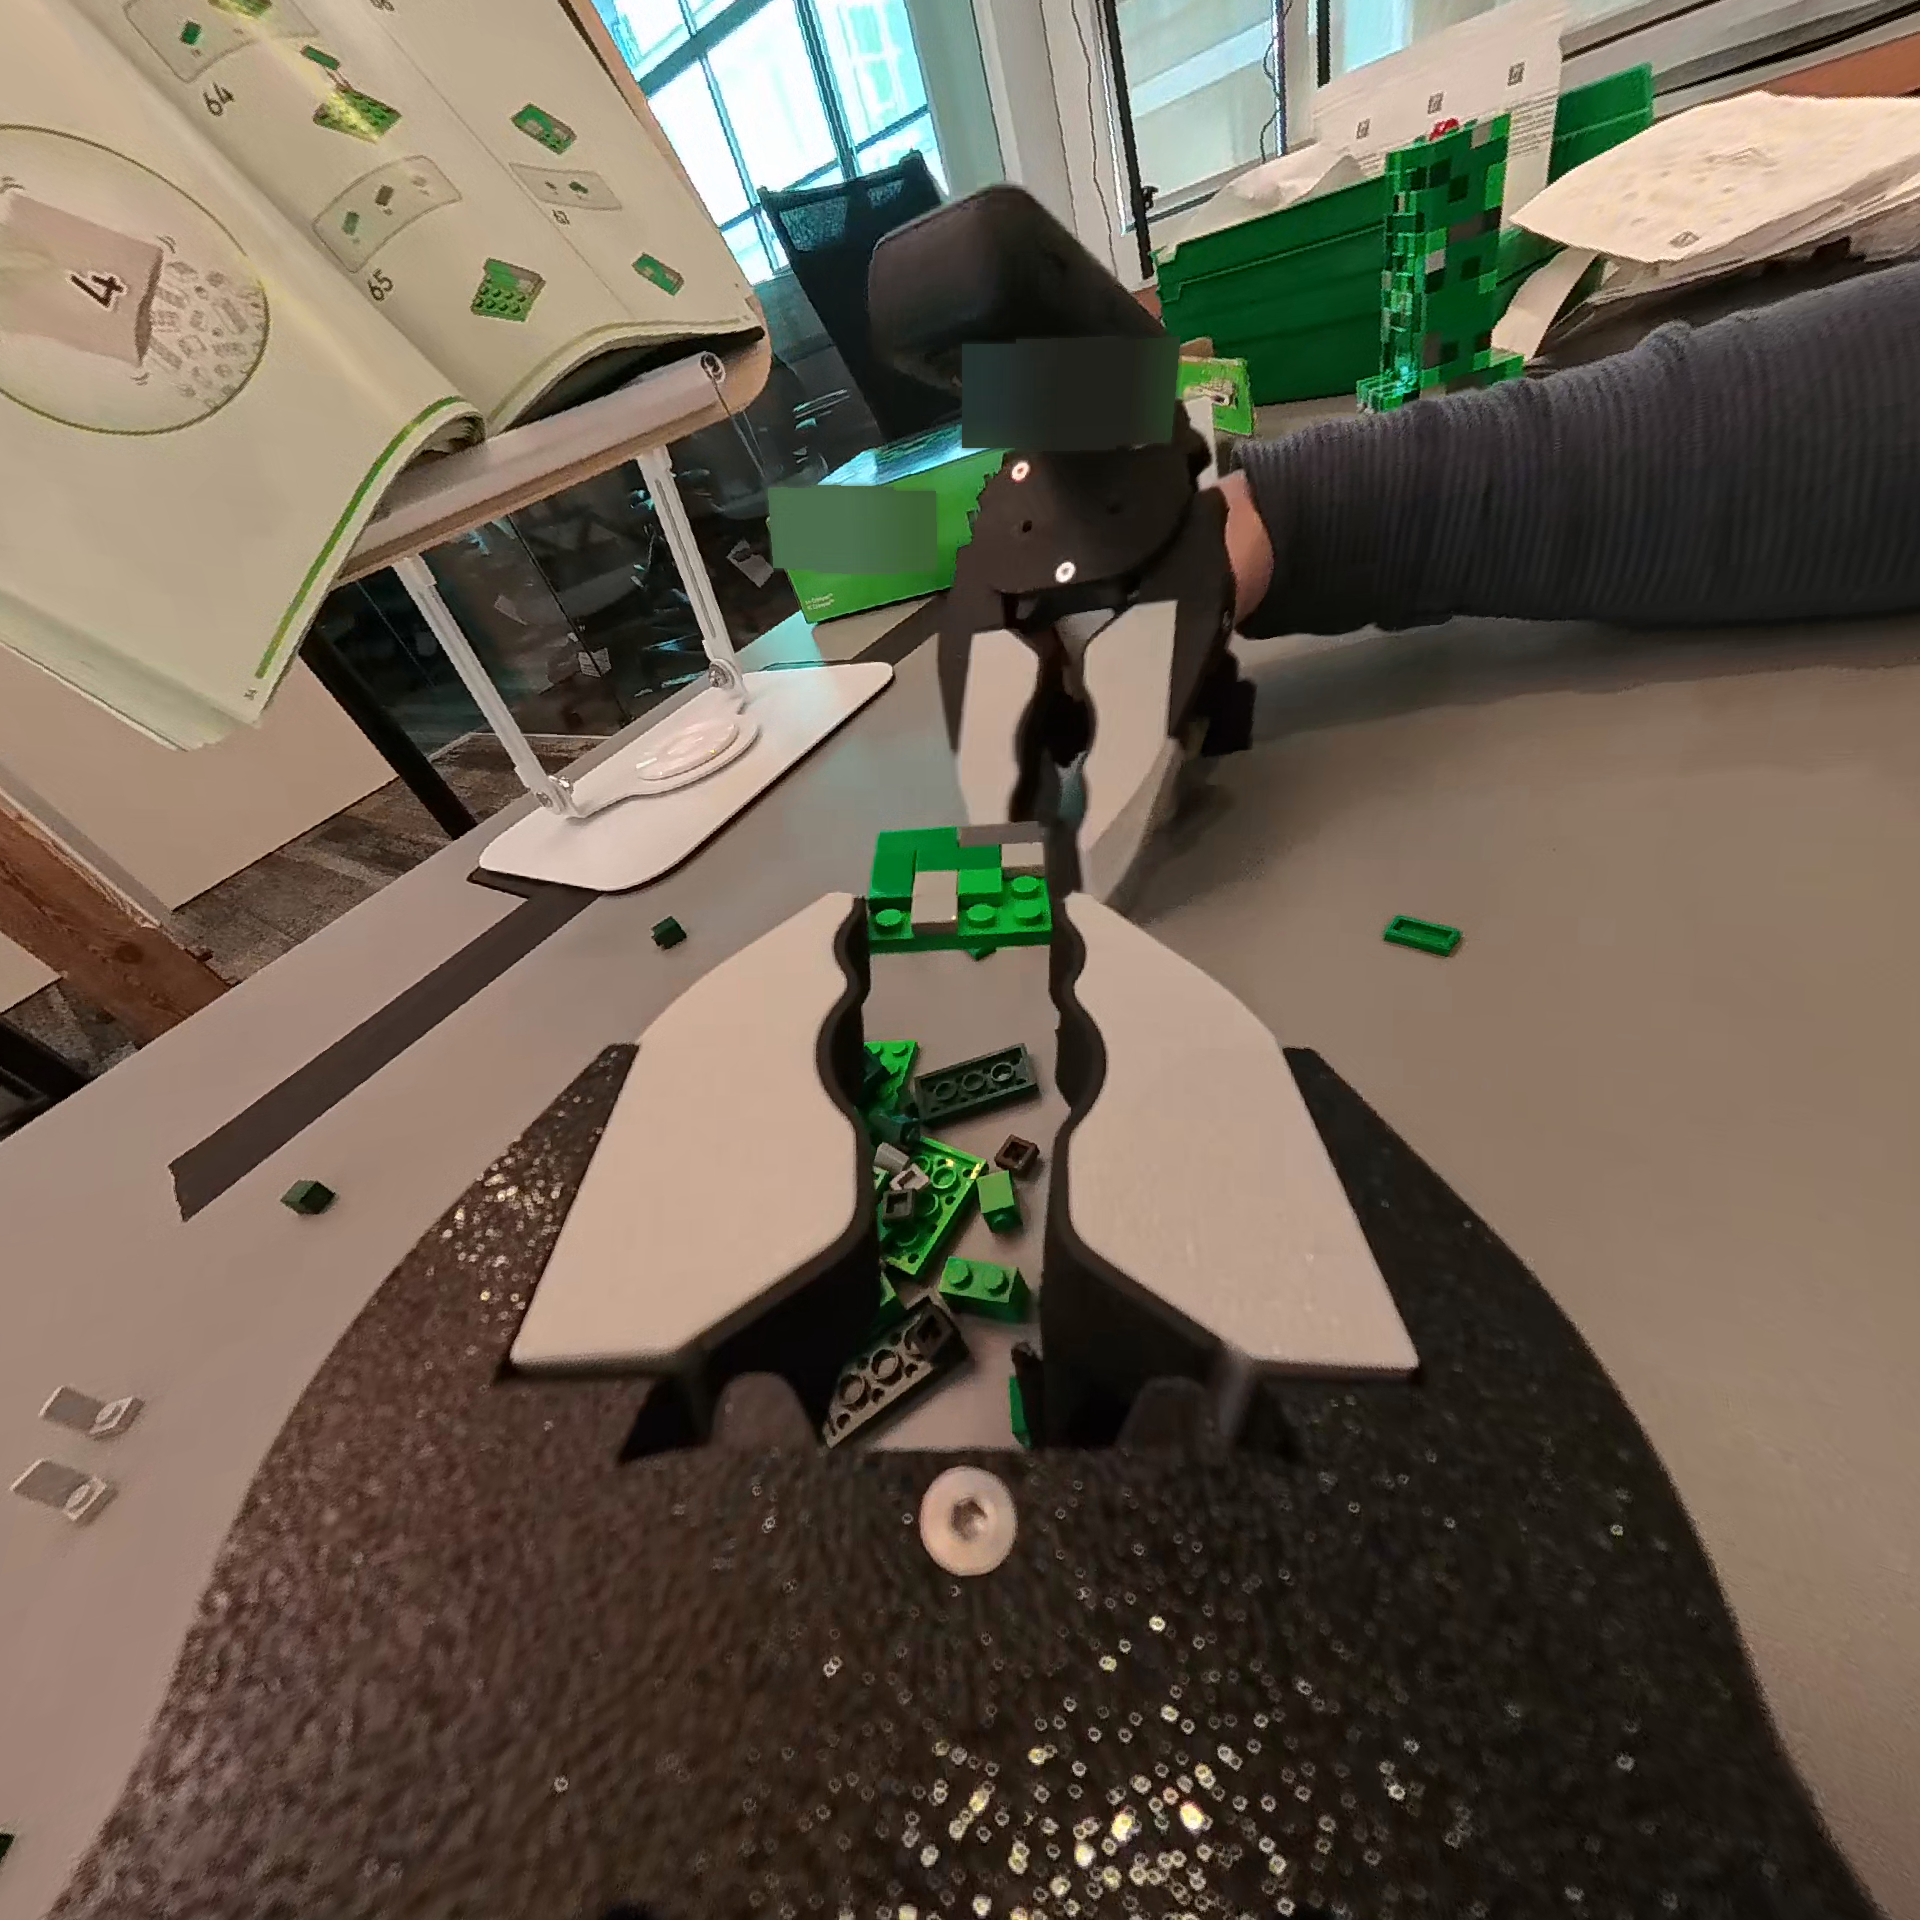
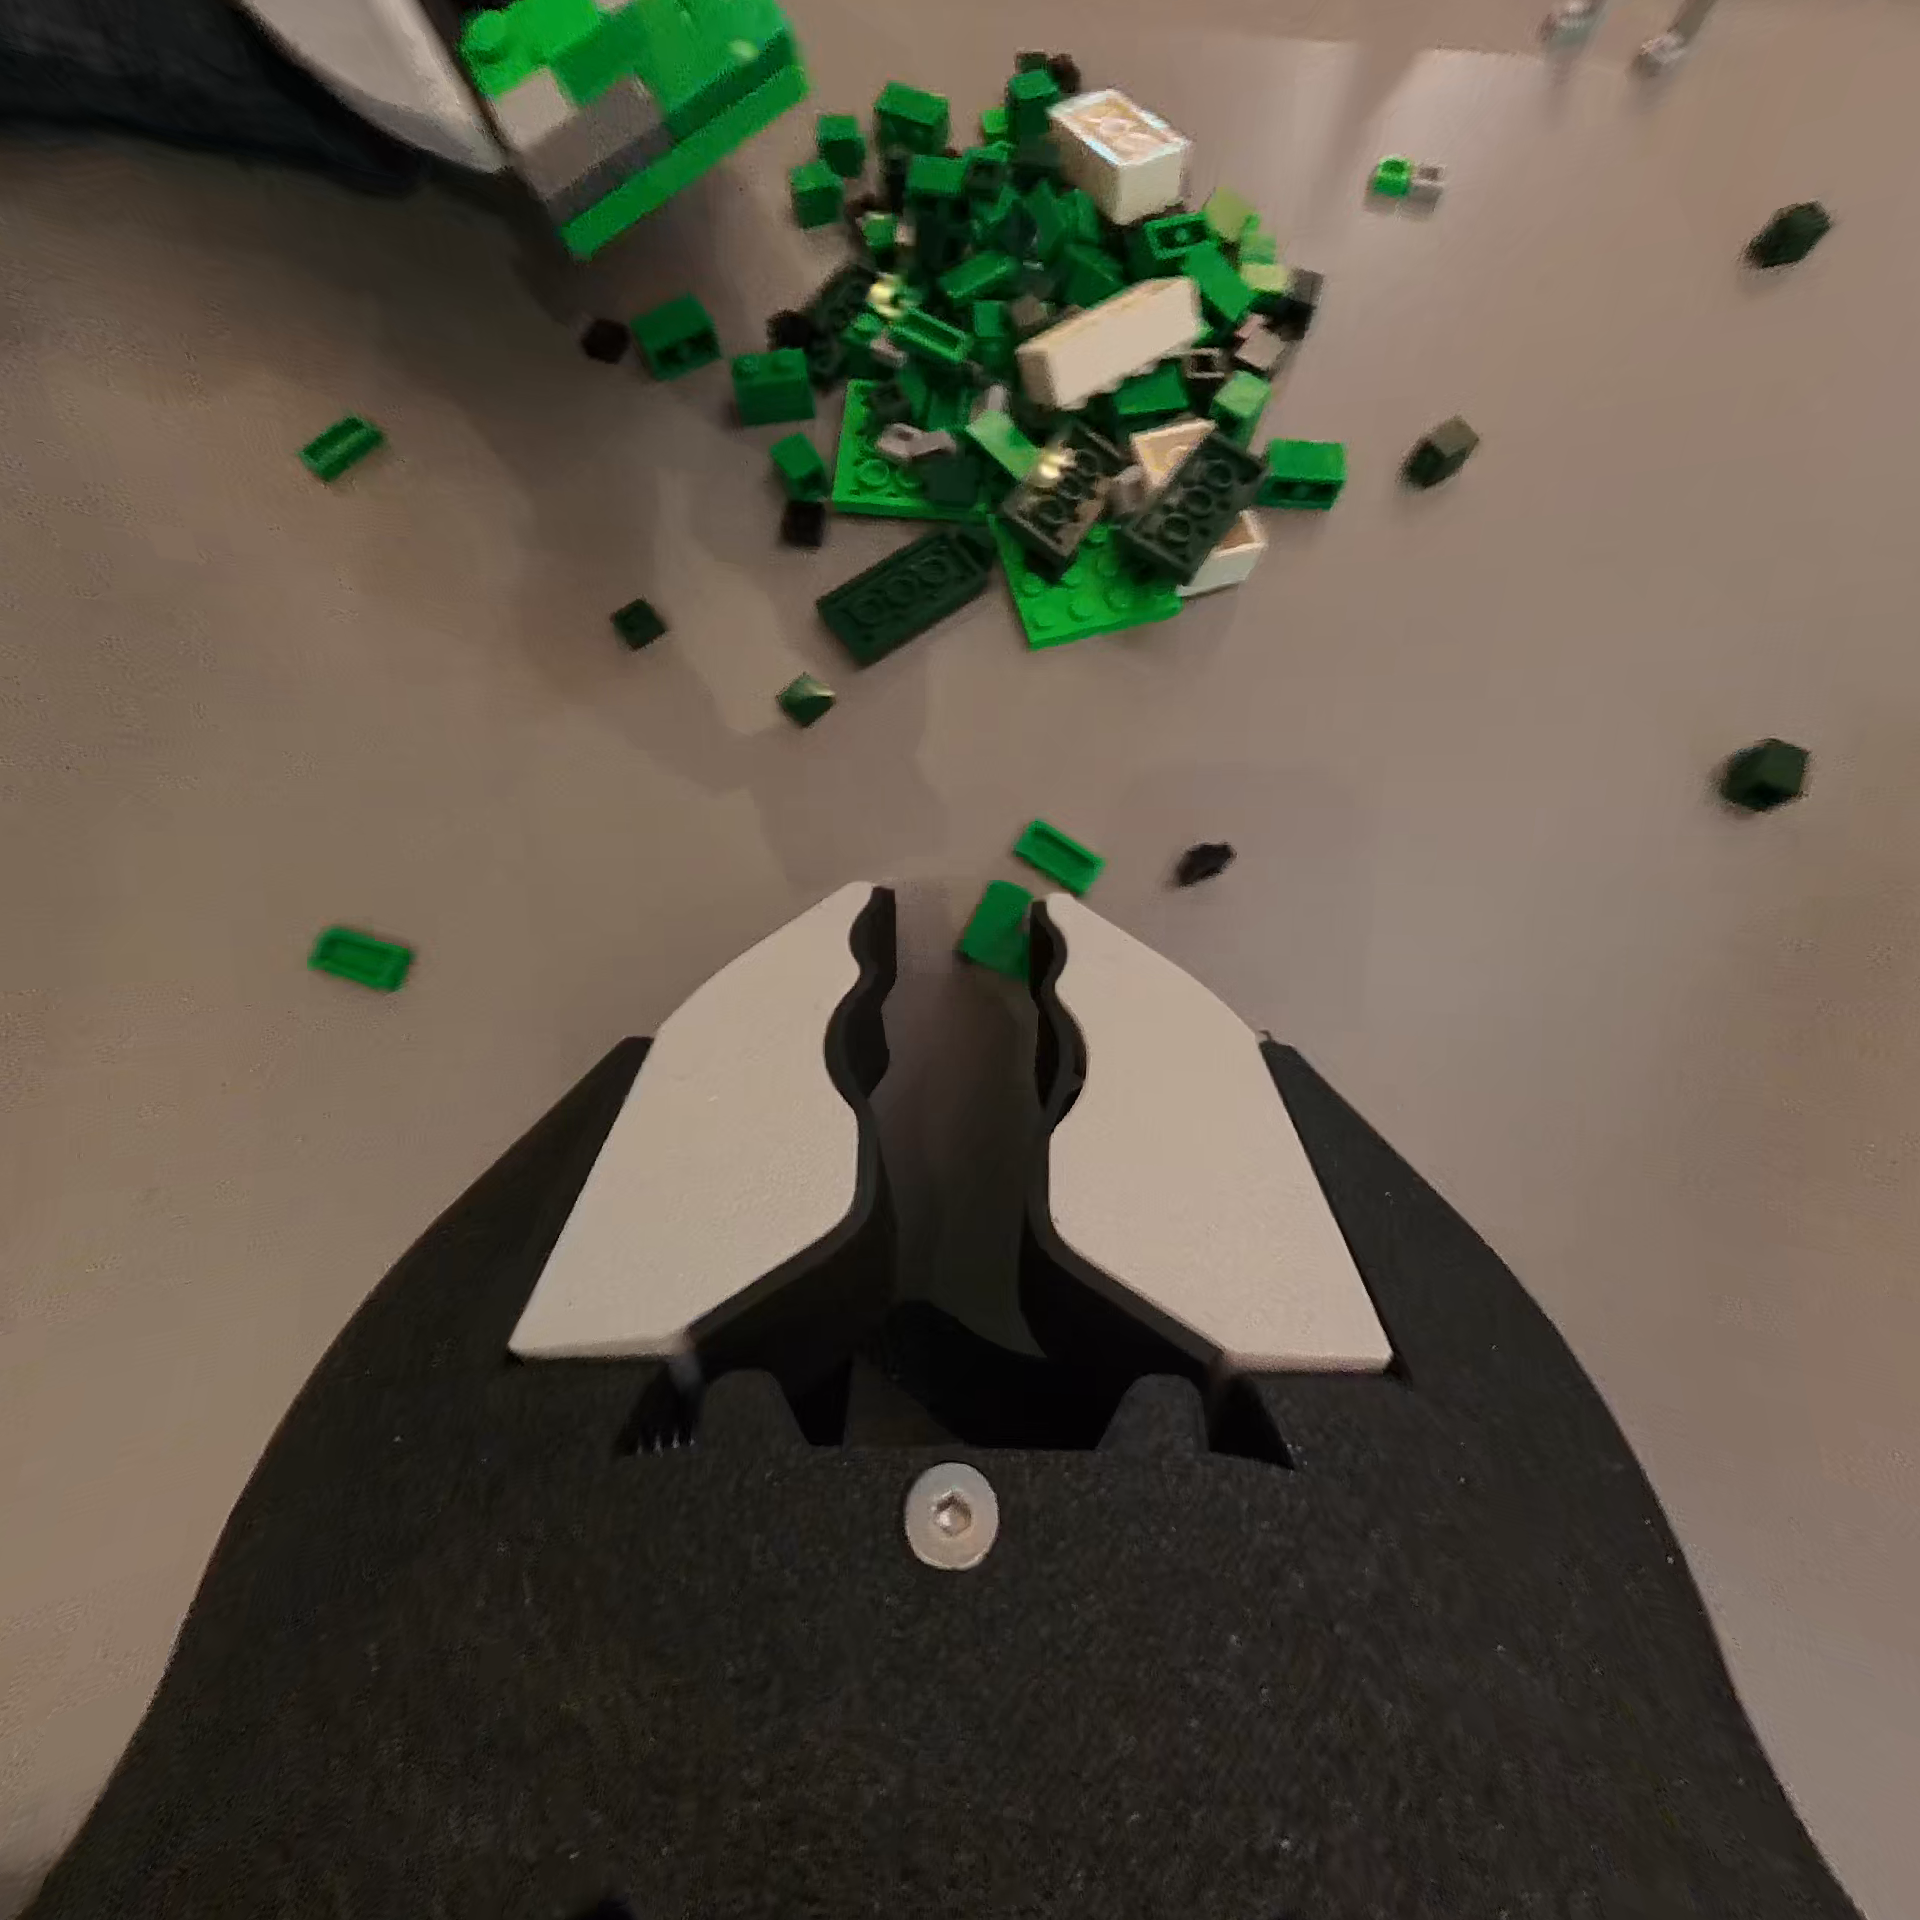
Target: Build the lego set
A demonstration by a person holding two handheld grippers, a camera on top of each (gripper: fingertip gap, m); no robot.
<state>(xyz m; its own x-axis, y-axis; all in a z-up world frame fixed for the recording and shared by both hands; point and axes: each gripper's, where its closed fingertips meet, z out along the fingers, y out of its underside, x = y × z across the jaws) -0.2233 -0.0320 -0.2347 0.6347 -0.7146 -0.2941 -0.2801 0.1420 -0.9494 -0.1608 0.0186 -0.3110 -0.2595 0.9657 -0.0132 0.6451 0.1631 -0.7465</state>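
Observation:
My left gripper (image 1: 961, 914) is shut on a small green and grey lego assembly (image 1: 961, 888) and holds it at its fingertips above the grey table (image 1: 1558, 1039). The assembly also shows at the top left of the right wrist view (image 2: 634, 114). A pile of loose green, dark and white bricks (image 2: 1039, 364) lies on the table; part of it shows between my left fingers (image 1: 935, 1195). My right gripper (image 2: 964, 914) points down at the table just behind the assembly (image 1: 1060, 852), its jaws a narrow gap apart. A small green piece (image 2: 992, 930) sits at its right fingertip, not clamped.
An open instruction booklet (image 1: 312, 260) rests on a white stand (image 1: 686, 769) at the back left. A tall green built figure (image 1: 1444, 270) and green boxes (image 1: 1268, 301) stand at the back right. Loose green tiles (image 1: 1421, 933) (image 2: 358, 956) and small grey pieces (image 1: 88, 1413) lie scattered. My hands' fingertips stand some 12 cm from each other.

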